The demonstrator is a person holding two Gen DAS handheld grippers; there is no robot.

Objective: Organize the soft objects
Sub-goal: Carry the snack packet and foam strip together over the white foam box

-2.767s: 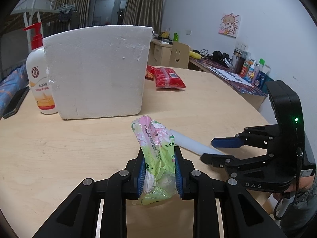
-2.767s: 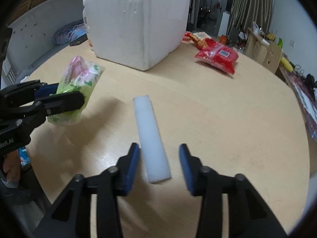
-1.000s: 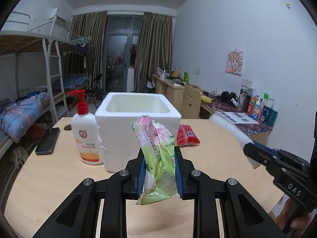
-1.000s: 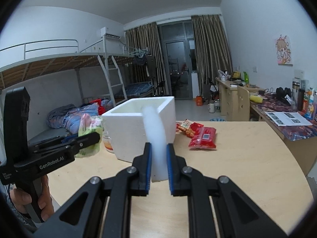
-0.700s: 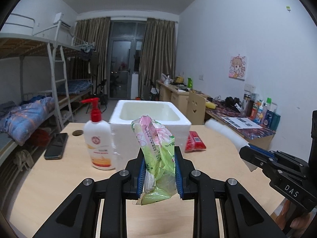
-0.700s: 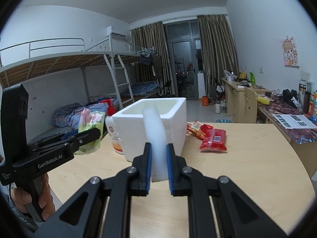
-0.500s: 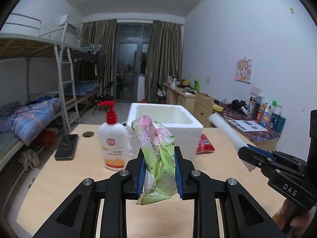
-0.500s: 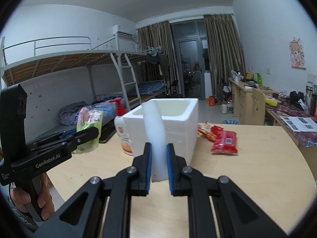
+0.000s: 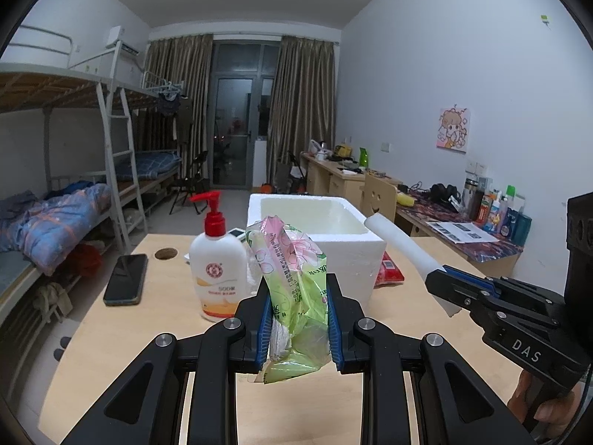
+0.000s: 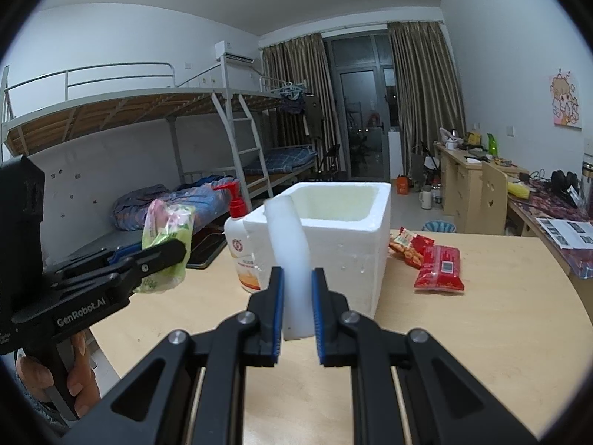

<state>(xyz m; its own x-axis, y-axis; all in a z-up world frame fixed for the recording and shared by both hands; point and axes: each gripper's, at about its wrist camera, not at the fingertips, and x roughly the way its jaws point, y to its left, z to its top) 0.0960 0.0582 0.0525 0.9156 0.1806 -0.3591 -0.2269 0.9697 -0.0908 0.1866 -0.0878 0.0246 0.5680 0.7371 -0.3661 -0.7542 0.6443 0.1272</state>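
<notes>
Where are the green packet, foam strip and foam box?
green packet (image 9: 296, 278), left wrist view, on the printed front between the pads.
foam strip (image 10: 291, 259), right wrist view, on its middle above the pads.
foam box (image 10: 355, 259), right wrist view, on its near side wall.

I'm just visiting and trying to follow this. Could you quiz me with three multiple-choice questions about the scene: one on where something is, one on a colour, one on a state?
1. Where does the pump bottle stand?
A. beside the foam box
B. inside the box
C. on the floor

2. What colour is its pump?
A. blue
B. red
C. green

3. What is the right gripper doing?
A. hanging open
B. lying on the table
C. clamping a white foam strip

Answers: 1 A, it stands on the table against the box's side. 2 B, the pump head is red. 3 C, both pads press the strip.
</notes>
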